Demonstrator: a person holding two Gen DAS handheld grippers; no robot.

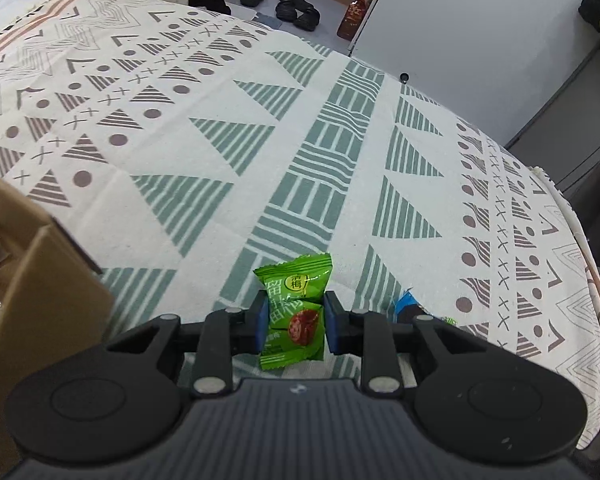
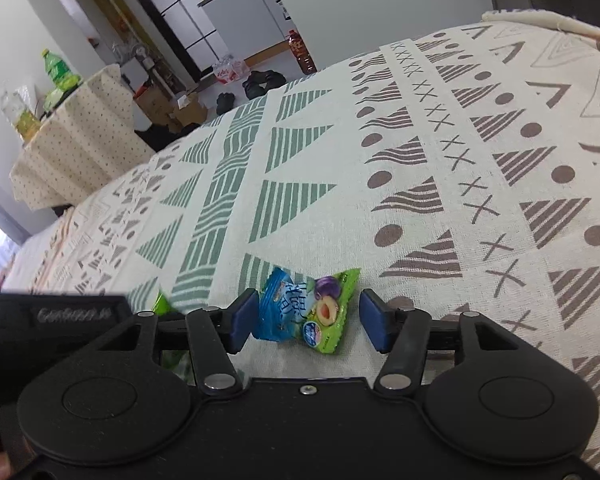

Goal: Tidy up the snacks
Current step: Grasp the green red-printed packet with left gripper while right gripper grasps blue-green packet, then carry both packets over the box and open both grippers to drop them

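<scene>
Green snack pkt pinched btwn left jaws; blue pkt loose btwn right.

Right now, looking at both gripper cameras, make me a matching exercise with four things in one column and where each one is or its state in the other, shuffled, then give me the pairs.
Things:
1. green snack packet
2. blue-and-green plum packet
3. cardboard box
4. right gripper

Place or state:
A. at the left edge of the left wrist view
B. jaws apart, right pad clear of the wrapper
C. pinched between the left gripper's blue pads
D. lying on the patterned cloth between open jaws

Pairs: 1-C, 2-D, 3-A, 4-B
</scene>
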